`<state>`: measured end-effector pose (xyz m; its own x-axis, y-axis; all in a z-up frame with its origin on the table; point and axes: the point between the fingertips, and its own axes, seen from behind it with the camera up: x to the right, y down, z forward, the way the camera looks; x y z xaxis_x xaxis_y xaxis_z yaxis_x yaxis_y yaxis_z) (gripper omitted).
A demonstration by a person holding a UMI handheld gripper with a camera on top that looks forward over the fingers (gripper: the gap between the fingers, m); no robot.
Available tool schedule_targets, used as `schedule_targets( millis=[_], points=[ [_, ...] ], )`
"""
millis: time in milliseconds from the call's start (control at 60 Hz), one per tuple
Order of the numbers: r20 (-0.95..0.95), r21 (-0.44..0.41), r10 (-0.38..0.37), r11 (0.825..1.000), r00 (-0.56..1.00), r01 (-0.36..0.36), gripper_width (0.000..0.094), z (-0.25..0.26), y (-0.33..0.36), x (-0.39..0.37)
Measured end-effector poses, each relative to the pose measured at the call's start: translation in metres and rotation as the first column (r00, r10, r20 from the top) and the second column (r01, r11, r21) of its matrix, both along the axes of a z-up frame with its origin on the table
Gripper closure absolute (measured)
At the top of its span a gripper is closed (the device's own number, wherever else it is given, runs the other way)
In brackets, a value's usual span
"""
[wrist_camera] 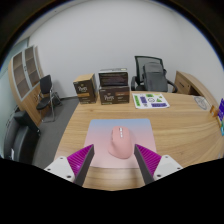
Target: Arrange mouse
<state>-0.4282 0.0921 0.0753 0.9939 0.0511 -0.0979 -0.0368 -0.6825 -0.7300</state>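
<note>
A pink computer mouse (121, 143) lies on a pale pink mouse mat (100, 132) on a wooden table (180, 125). My gripper (114, 162) is above the table's near edge with its fingers (79, 158) spread wide. The mouse lies between the fingertips and a little ahead of them, with a gap at each side. It rests on the mat. Nothing is held.
Two cardboard boxes (85, 89) and a dark box (113, 80) stand at the table's far end. A white sheet with small items (152, 100) lies at the far right. Black office chairs (153, 73) stand beyond the table and at its left.
</note>
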Motion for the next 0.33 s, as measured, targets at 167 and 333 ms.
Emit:
schedule_targets(
  millis=[167, 333],
  points=[
    [-0.117, 0.041, 0.019, 0.999, 0.993, -0.014, 0.0099, 0.05, -0.085, 0.001],
    [-0.198, 0.094, 0.063, 0.995, 0.978, -0.045, 0.0102, 0.092, -0.181, 0.021]
  ],
)
